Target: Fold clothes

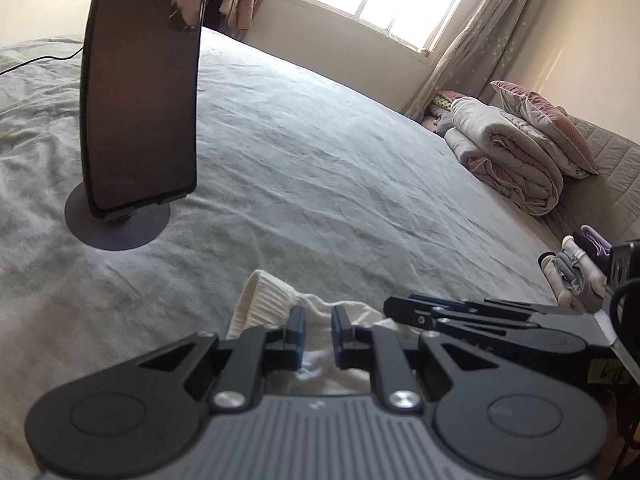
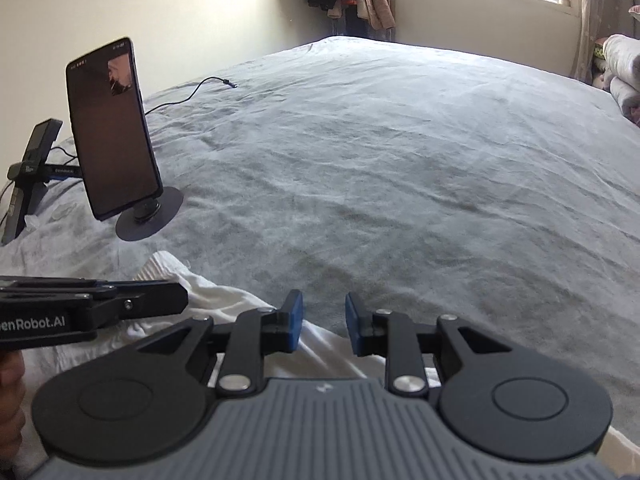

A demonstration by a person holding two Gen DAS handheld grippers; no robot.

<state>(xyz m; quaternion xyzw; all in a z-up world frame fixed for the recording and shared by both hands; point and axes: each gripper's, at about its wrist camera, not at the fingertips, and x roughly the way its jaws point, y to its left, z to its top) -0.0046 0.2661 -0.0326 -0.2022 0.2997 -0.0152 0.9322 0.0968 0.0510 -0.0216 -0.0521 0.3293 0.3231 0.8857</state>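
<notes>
A white knit garment [image 1: 264, 304] with a ribbed cuff lies bunched on the grey bed sheet [image 1: 320, 160], close to the near edge. My left gripper [image 1: 319, 332] hovers right over it, its blue pads a narrow gap apart, and white fabric shows through the gap. The right gripper [image 1: 440, 316] reaches in beside it from the right. In the right wrist view the garment [image 2: 212, 296] spreads under both tools. My right gripper [image 2: 323, 324] is open at the cloth's far edge, holding nothing. The left gripper [image 2: 176, 298] lies flat over the cloth on the left.
A phone on a round stand [image 1: 140, 100] rises at the left of the bed [image 2: 400, 160], with a second black device [image 2: 32, 160] and a cable [image 2: 192, 92] behind it. Rolled quilts and a pink pillow [image 1: 516, 148] sit far right. A small stack of folded clothes [image 1: 576, 268] lies near the right edge.
</notes>
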